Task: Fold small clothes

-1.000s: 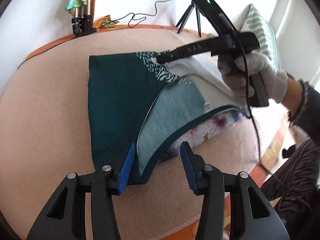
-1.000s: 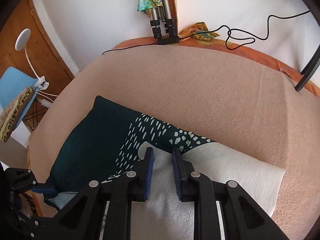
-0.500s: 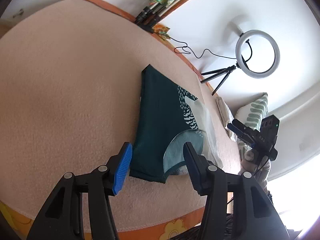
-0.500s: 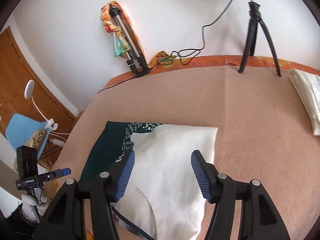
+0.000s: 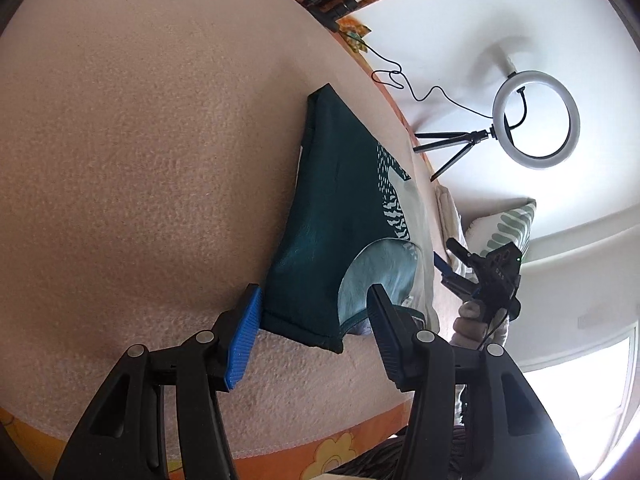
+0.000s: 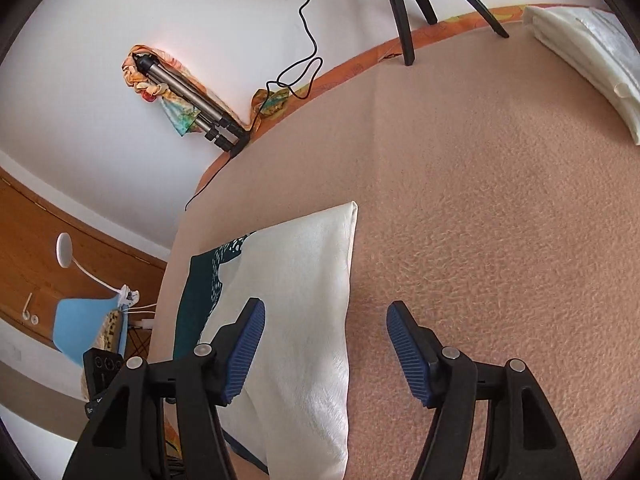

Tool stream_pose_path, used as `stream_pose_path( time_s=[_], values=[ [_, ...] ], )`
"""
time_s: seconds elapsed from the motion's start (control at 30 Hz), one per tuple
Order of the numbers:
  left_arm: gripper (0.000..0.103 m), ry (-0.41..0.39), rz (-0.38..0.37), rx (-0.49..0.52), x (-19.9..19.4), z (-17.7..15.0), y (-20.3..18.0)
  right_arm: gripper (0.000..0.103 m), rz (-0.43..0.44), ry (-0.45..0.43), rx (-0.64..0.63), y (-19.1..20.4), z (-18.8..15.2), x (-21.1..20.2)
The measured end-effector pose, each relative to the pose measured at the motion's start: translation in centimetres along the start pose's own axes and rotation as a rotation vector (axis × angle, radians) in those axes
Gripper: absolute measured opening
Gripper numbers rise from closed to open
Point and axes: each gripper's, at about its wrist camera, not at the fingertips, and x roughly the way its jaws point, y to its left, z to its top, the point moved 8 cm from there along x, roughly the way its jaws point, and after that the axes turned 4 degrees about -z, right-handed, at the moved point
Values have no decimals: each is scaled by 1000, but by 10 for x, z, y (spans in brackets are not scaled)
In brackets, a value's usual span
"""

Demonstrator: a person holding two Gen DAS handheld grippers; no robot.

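Left gripper jaws spread, nothing pinched: the near corner of the folded garment sits in the gap between the blue pads but they don't press on it. Garment lies flat on the peach blanket, centre of the left wrist frame: dark green panel with white flecks, a pale blue patch at its lower right, a white layer along the right edge. Right gripper also spread and holding nothing; its left pad hangs over the white face of the garment, right pad over bare blanket. From that side the white face fills lower centre, with a green strip showing at its left edge. In the left wrist view the right gripper shows at right centre, held in a gloved hand; its body carries small white lettering that looks like "DAS", too small to be sure. Ring light on a small tripod stands at upper right by the wall, cable trailing left. Folded white cloth sits at upper right of the right wrist frame, well apart from the garment. Leaf-print pillow sits behind the right gripper.
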Motion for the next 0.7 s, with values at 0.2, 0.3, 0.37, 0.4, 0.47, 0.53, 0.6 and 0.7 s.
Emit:
stream_pose_path(
  time_s=[0.2,0.3,0.37,0.4,0.47,0.53,0.6,0.7],
  values=[
    [53,0,-16,43,13,4,-10,62,104,-6,37,0,9,16],
    [53,4,-10,63,20,5,-15,60,115,-12,14,5,11,24],
    [53,14,-10,74,25,5,-19,59,132,-13,11,9,12,28],
    [53,12,-5,84,27,6,-21,57,138,-12,12,10,12,31],
    [53,16,12,116,32,7,-25,56,143,-15,8,13,14,35],
    [53,13,22,132,34,7,-27,54,143,-12,1,17,15,39],
    [50,14,25,142,36,8,-29,51,143,-12,-6,21,14,43],
    [50,15,52,170,39,8,-31,46,109,-10,-46,28,14,49]
  ],
)
